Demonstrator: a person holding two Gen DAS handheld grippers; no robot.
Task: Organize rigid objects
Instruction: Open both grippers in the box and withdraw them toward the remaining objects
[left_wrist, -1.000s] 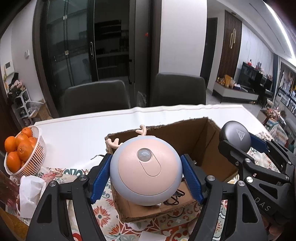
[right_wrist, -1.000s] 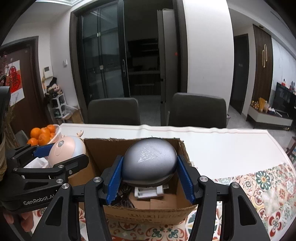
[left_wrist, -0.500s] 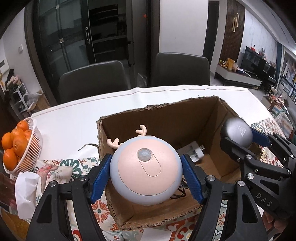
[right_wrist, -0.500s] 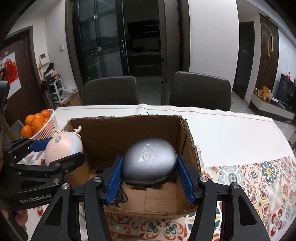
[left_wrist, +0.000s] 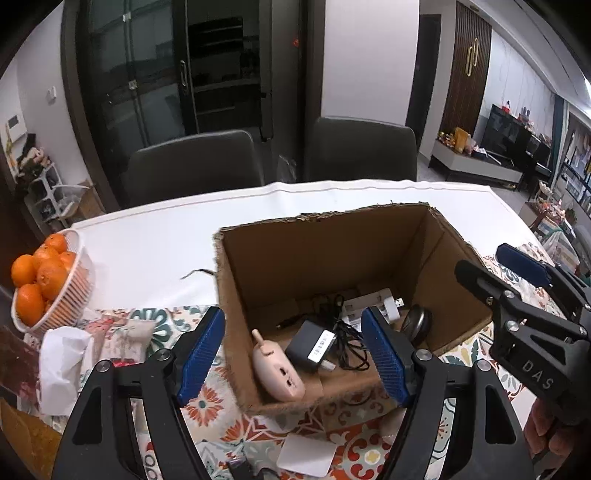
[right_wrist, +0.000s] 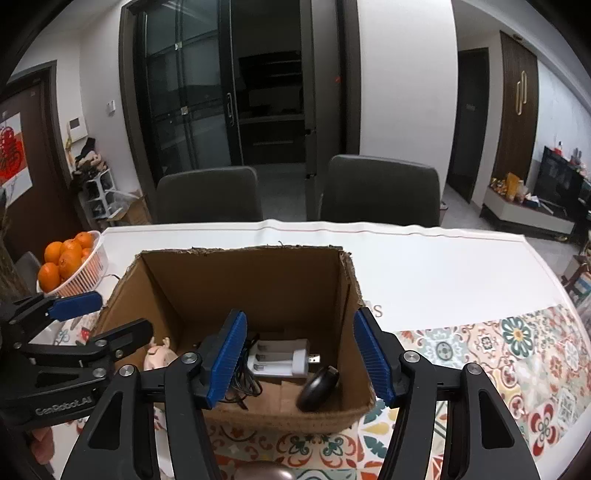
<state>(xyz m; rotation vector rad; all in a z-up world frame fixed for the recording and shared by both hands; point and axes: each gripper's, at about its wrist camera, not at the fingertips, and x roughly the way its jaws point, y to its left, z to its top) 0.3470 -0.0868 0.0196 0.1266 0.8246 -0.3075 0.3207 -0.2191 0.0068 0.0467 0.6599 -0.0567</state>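
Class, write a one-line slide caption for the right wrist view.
Open right gripper above a cardboard box holding a white charger and dark mouse.

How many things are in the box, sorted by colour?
Pink: 1, the reindeer light
White: 1, the battery charger
Black or dark grey: 3, the power adapter, the cable bundle and the round mouse
Total: 5 things that I can see in the cardboard box
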